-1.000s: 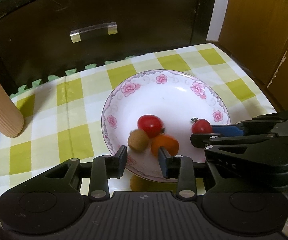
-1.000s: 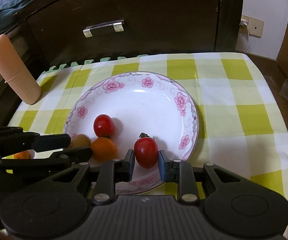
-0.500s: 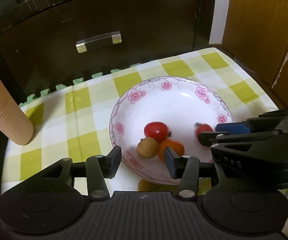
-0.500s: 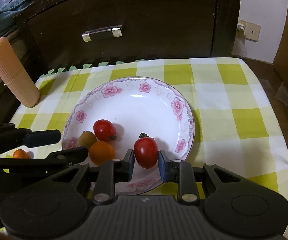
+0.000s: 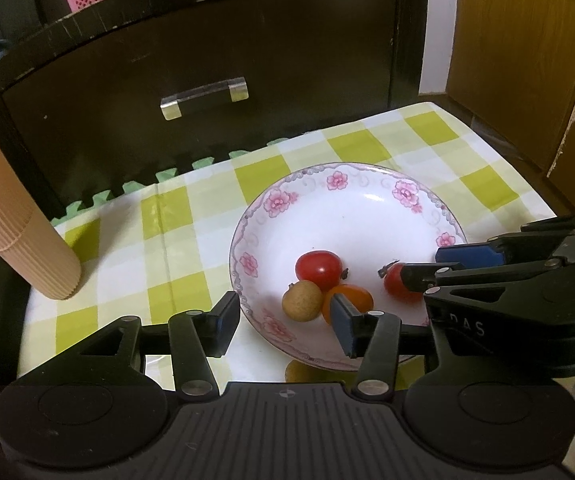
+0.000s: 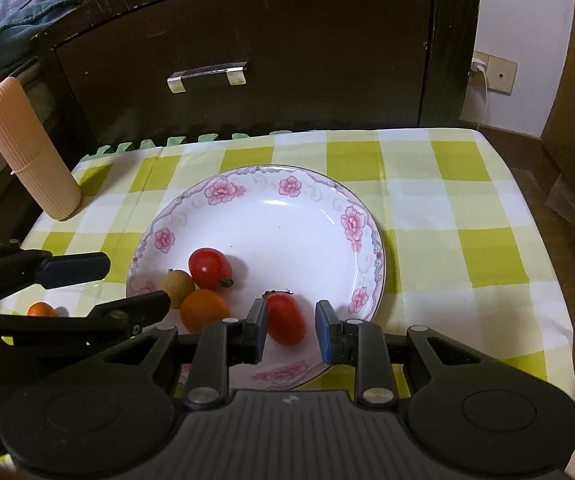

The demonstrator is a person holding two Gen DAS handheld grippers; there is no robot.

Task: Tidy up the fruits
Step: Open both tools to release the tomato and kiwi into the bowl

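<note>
Red tomato [image 6: 285, 318] sits pinched in the right gripper [image 6: 290, 326] low over the plate [image 6: 375, 240] near its front rim, though contact on one pad looks thin; likely risk is it twisting out and rolling off onto the checked cloth [image 6: 467, 220]. Left gripper [image 5: 283, 316] is empty, jaws opening above the pile, and a careless dip could knock the touching fruits apart. Count: two red tomatoes incl. loose red tomato [image 6: 209, 269]; one orange fruit [image 6: 203, 310]; one brown fruit [image 6: 176, 284]; one stray orange fruit [image 6: 40, 309] off-plate; one plate; one ribbed cylinder [image 6: 31, 152].
</note>
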